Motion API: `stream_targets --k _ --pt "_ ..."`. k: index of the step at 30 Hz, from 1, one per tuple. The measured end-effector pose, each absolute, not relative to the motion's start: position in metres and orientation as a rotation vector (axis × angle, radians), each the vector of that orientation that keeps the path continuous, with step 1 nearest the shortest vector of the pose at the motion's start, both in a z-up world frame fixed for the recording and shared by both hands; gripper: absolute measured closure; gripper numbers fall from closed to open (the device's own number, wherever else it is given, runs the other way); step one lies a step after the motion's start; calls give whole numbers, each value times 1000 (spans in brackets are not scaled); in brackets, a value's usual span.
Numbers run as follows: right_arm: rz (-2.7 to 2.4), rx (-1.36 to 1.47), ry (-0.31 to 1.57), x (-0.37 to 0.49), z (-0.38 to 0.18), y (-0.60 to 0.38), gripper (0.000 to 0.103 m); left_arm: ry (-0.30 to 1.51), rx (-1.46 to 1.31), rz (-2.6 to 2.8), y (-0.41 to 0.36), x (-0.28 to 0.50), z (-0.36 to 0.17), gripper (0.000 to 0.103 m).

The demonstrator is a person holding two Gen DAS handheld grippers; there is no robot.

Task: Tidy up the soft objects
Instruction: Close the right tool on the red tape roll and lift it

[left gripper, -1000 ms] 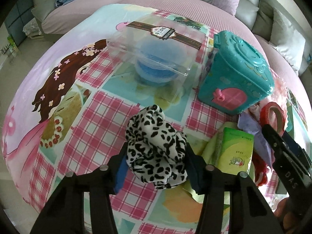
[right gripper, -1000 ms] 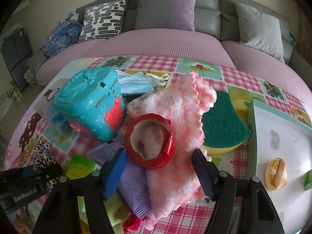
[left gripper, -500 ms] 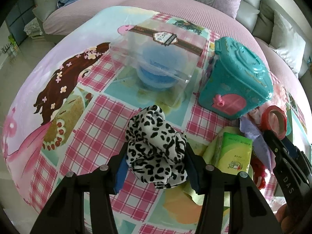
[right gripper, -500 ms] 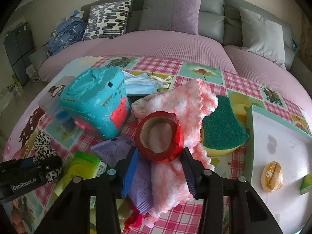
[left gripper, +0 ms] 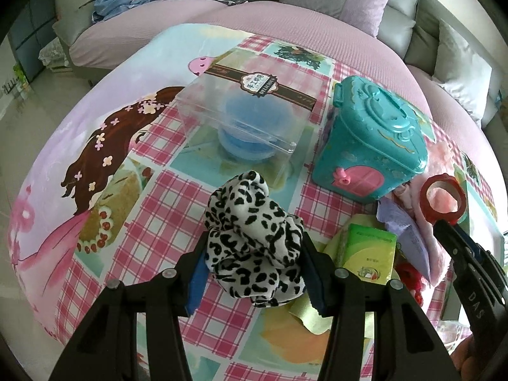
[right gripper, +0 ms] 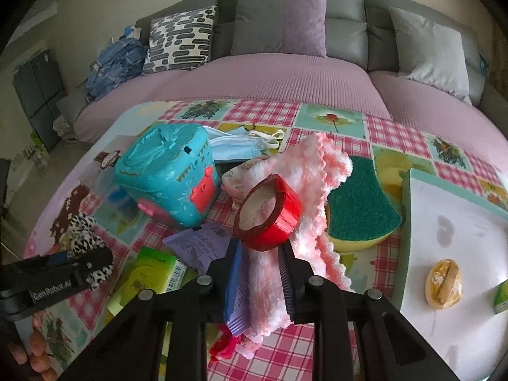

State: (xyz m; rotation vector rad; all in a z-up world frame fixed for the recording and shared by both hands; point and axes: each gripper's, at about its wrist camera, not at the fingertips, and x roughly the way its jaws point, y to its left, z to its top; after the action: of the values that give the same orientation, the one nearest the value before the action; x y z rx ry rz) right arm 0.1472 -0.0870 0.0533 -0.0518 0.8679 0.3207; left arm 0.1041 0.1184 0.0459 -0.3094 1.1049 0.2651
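My left gripper (left gripper: 254, 254) is shut on a black-and-white leopard-print scrunchie (left gripper: 254, 241) and holds it above the checked cloth. My right gripper (right gripper: 260, 254) is shut on a red tape roll (right gripper: 270, 212), tilted up above a fluffy pink-and-white cloth (right gripper: 317, 184). The roll (left gripper: 443, 200) and the right gripper also show at the right of the left wrist view. The scrunchie (right gripper: 84, 231) shows at the left of the right wrist view.
A clear plastic box (left gripper: 250, 114) holding a blue round object and a teal toy case (left gripper: 371, 139) stand ahead. A green packet (left gripper: 368, 250), purple receipt (right gripper: 203, 241), green sponge (right gripper: 358, 206), blue face masks (right gripper: 241, 146) and a white tray (right gripper: 460, 228) lie around. Sofa behind.
My right gripper closed on the red tape roll and lifted it off the pink cloth. My left gripper rose slightly with the scrunchie.
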Motion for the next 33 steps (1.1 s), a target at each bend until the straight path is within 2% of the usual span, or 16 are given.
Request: stream_targets --k 15,17,21,33 --pt "354 14 860 149 55 -90 78 1107 -310 265 119 107 44 49" --pt "358 23 865 149 55 -91 84 1106 -311 266 119 107 44 49" --pt "375 50 861 149 59 -94 86 1102 -306 268 119 108 45 49" --pt "354 59 803 129 91 -112 86 1013 -278 268 110 99 76 49"
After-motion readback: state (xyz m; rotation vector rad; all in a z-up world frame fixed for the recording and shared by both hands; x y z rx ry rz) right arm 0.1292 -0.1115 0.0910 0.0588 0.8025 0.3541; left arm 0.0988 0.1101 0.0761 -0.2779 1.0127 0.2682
